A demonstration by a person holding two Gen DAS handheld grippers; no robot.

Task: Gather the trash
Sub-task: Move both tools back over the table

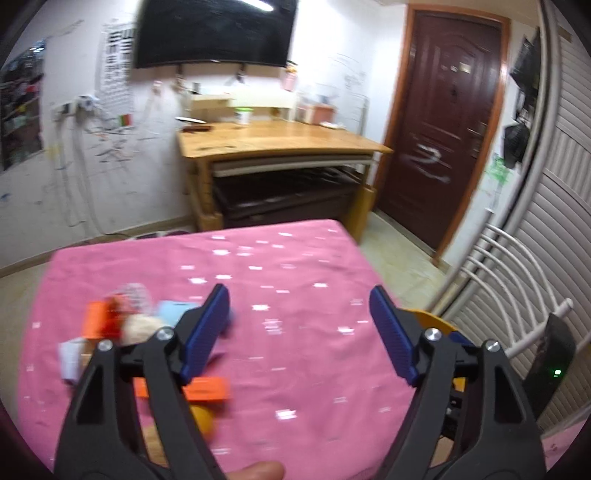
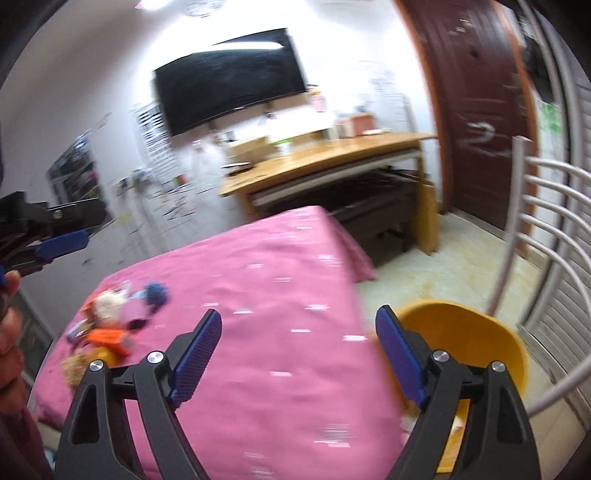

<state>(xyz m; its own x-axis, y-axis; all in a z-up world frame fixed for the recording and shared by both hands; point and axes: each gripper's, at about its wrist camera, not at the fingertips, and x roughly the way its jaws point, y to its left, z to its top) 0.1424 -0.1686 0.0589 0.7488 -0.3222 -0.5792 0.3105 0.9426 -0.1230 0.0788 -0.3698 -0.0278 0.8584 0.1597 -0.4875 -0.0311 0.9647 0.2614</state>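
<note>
Both tools stand with their blue pads well apart and nothing between them. In the left wrist view the left gripper (image 1: 299,332) fills the lower half of the frame, its black arms spreading from the bottom edge, and only bare pink cloth shows in the gap. A fingertip (image 1: 255,470) peeks in at the bottom centre.

The trash pile (image 1: 122,325) lies on the pink tablecloth (image 1: 295,258) at the left of that frame — orange wrappers, a pale fluffy wad, a light blue scrap and white bits, all blurred. One orange packet (image 1: 207,391) and a yellow-orange round thing (image 1: 203,421) sit just behind the gripper's left arm, lower left.

In the right wrist view the right gripper (image 2: 299,350) is likewise spread wide over the cloth in the lower centre. The same pile shows at the left middle, with a dark blue fuzzy ball (image 2: 157,291) at its upper right edge. A yellow bin (image 2: 480,332) stands off the table's edge at the lower right, partly behind the right-hand pad; pale scraps lie inside it. A white slatted chair back (image 2: 546,236) curves along the right side.

At the far left edge of this view the other tool's blue pad appears, with a hand (image 2: 11,332) below it. A wooden desk (image 1: 280,140), a dark wall screen (image 1: 214,33) and a brown door (image 1: 447,122) fill the upper part.
</note>
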